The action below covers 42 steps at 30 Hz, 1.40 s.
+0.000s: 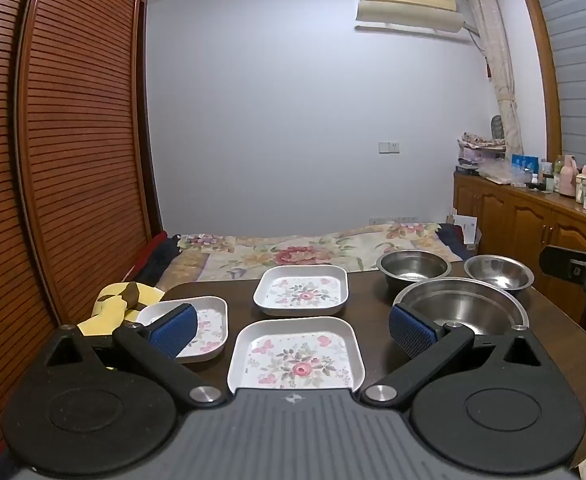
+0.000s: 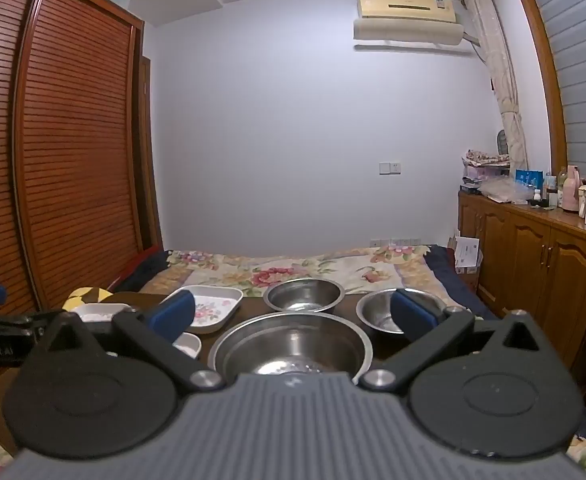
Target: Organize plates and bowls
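Three white square floral plates lie on the dark table: a near one [image 1: 296,356], a far one [image 1: 302,290] and a left one [image 1: 209,328]. Three steel bowls stand to the right: a large near one [image 1: 463,306], a far one [image 1: 413,266] and a small right one [image 1: 498,272]. My left gripper [image 1: 293,330] is open above the near plate. My right gripper [image 2: 293,312] is open above the large bowl [image 2: 291,348]; the far bowl [image 2: 304,294], the small bowl [image 2: 377,312] and a plate [image 2: 213,306] lie beyond it.
A yellow cloth [image 1: 113,308] lies at the table's [image 1: 365,300] left edge. A bed with a floral cover [image 1: 305,254] lies beyond the table. A wooden wardrobe [image 1: 73,140] stands at the left, a wooden cabinet [image 1: 533,216] with bottles at the right.
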Each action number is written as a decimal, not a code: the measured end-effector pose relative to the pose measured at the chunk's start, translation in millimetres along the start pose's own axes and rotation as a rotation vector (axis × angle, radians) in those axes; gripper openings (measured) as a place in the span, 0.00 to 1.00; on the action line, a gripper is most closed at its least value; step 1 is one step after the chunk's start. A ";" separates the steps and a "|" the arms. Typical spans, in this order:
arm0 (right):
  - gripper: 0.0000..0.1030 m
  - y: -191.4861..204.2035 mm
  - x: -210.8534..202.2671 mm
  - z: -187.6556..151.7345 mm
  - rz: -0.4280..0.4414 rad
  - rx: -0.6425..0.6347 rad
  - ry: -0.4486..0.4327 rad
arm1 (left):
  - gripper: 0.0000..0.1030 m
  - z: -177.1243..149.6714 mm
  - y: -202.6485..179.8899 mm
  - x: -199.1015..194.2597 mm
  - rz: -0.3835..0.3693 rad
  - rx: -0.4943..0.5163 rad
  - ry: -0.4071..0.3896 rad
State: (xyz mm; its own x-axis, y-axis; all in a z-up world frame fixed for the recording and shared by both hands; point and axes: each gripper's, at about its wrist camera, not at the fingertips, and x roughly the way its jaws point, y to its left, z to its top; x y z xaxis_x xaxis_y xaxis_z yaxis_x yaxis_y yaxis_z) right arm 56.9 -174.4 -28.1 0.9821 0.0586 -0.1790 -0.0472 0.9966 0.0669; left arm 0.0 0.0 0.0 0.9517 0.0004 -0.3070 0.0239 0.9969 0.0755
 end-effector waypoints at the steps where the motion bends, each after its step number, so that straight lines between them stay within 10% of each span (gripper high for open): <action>1: 1.00 -0.1 0.0 -0.1 -0.001 0.002 -0.003 | 1.00 0.0 0.0 0.1 0.000 0.001 0.000; 42: 1.00 -2.3 1.7 -0.6 -0.005 0.008 0.006 | 1.00 -3.7 -1.4 1.3 -0.007 0.005 0.010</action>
State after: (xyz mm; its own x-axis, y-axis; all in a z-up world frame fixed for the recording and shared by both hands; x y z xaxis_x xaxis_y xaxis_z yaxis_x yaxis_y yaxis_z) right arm 58.5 -176.5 -29.2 0.9811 0.0540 -0.1855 -0.0410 0.9965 0.0734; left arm 0.1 -1.0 -4.0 0.9485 -0.0056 -0.3166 0.0319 0.9964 0.0780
